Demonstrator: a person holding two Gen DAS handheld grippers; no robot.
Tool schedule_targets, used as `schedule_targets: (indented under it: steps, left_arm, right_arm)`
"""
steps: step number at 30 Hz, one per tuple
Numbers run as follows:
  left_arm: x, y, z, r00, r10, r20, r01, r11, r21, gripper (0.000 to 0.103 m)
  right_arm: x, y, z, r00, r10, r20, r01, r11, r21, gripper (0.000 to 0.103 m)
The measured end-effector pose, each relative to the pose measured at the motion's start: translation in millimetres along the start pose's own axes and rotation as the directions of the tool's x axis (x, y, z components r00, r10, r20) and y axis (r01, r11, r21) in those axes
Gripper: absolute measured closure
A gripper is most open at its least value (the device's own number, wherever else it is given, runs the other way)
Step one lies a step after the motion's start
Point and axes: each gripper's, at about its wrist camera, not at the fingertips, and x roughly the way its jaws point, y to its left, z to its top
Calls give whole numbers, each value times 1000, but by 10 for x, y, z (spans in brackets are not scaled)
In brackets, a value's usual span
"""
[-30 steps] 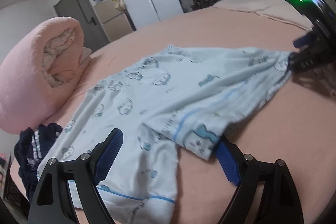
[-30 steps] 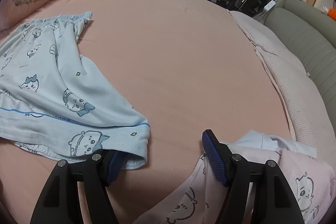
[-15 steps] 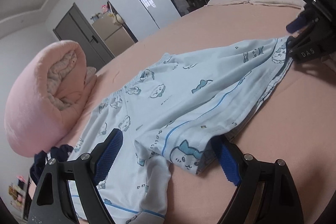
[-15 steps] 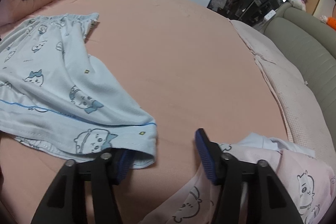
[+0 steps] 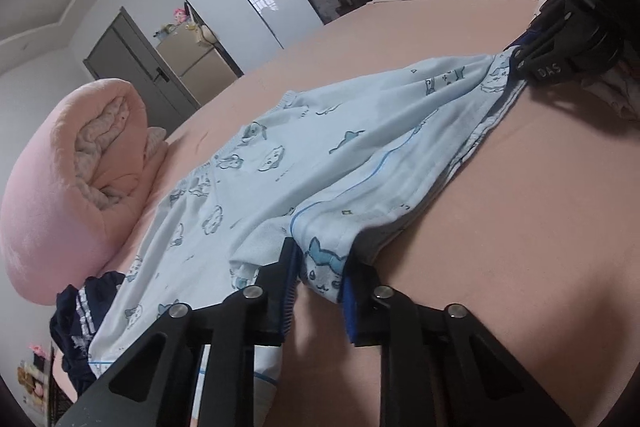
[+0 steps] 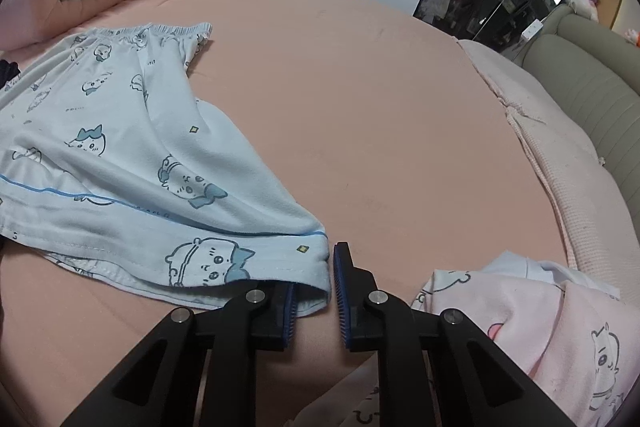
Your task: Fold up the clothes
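Left gripper (image 5: 320, 277): jaws narrowed onto a hem corner of the light-blue cartoon-print pyjama shorts (image 5: 320, 163), fabric bunched between the blue pads.
Right gripper (image 6: 314, 285): jaws nearly together, pinching the other leg's hem corner.
Shorts: spread on the pink bedsheet (image 6: 380, 99), waistband away from both grippers.
Nearby: pale pink printed garment (image 6: 552, 311) just right of the right gripper.
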Motion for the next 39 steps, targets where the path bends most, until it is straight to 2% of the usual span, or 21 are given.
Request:
schedule_targets:
  steps: [5,10,18,23,32,39]
  left_arm:
    - [-31,79,17,997,-75,-14,75,997,-27,92]
    - [-128,208,54,982,-183,-42,180,981,-78,92]
    - [-252,279,33,976,-210,-57,204,974,-97,92]
    - [-258,429,-21,958,-267,-99,246,951,-185,92]
    - [-340,466,-60,963,-253,-96,231,953,-195,92]
    - [-353,519,-98,959,-264,-105,240,950,-200,92]
  right_arm:
    - [-46,55,27,1000,-6,-4,6,1000,-16,96]
    - [-215,-100,114,997,71,19,-73,991,114,96]
    - [-510,-111,143,997,66,48,-72,988,135,97]
    - [-617,-205,133,998,54,38,-61,980,189,97]
    - [-616,-177,4,999,44,-2,-43,980,197,97]
    - [-629,-153,-59,999,50,-21,-45,978,205,97]
